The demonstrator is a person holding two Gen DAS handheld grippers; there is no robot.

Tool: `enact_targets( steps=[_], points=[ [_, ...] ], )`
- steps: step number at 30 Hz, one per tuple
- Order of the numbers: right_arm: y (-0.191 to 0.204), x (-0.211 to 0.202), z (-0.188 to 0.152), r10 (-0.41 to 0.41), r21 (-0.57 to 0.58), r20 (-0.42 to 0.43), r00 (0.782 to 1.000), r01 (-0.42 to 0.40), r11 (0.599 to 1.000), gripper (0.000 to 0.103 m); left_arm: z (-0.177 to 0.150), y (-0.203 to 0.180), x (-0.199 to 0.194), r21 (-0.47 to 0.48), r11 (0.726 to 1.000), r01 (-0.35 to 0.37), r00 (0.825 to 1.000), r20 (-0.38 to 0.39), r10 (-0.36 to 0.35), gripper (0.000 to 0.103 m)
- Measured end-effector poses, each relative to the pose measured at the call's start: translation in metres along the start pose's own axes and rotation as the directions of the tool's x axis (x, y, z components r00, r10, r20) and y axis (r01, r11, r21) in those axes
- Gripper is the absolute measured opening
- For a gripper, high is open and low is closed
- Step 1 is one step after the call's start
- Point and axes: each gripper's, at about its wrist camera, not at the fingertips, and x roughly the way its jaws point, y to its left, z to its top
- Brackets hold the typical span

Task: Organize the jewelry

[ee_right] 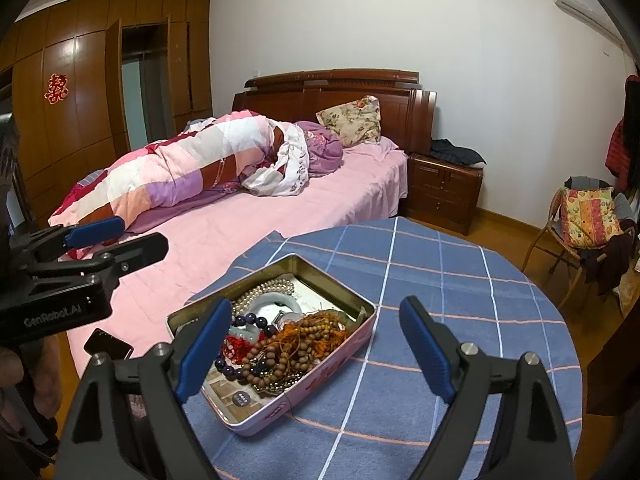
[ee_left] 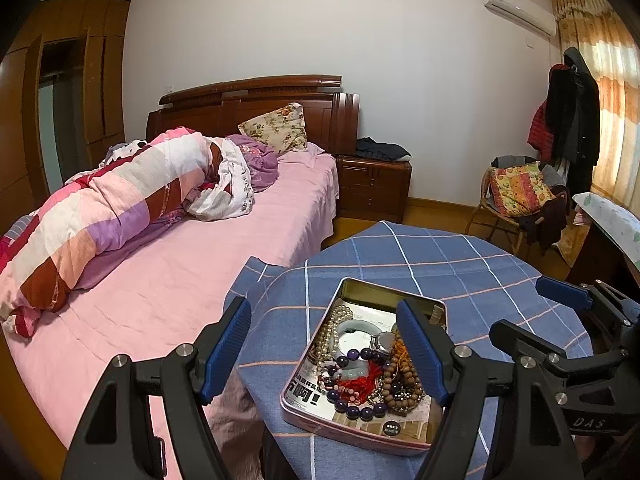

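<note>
Both grippers are held wide apart — the left gripper point(ee_left: 324, 344) and right gripper point(ee_right: 316, 348) — nothing gripped, above the tin point(ee_right: 340, 354).

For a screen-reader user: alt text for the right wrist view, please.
An open tin heaped with bead bracelets sits on a blue checked tablecloth, between the open right tool fingers. A pink bed lies behind.

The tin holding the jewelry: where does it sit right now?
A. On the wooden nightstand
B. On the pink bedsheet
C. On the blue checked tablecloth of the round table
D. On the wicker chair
C: the open tin, full of bead bracelets and a pearl strand, rests on the blue checked tablecloth, beside the bed.
</note>
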Motion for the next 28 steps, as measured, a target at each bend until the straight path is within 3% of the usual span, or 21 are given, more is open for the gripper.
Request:
enact_targets(
  steps=[18,28],
  points=[
    [-0.0018,-0.0006,-0.0003,-0.005,-0.008,0.003,1.000,0.005,1.000,0.090,-0.0014,0.0013,0.0055,0.006,0.998,-0.054,0.998,-0.014,0.055,0.076],
    [-0.0040,-0.0003,-0.0017,-0.007,-0.011,0.000,1.000,0.007,1.000,0.093,-0.0031,0.0006,0.0066,0.019,0.999,-0.046,0.999,-0.016,0.046,0.076]
  ],
)
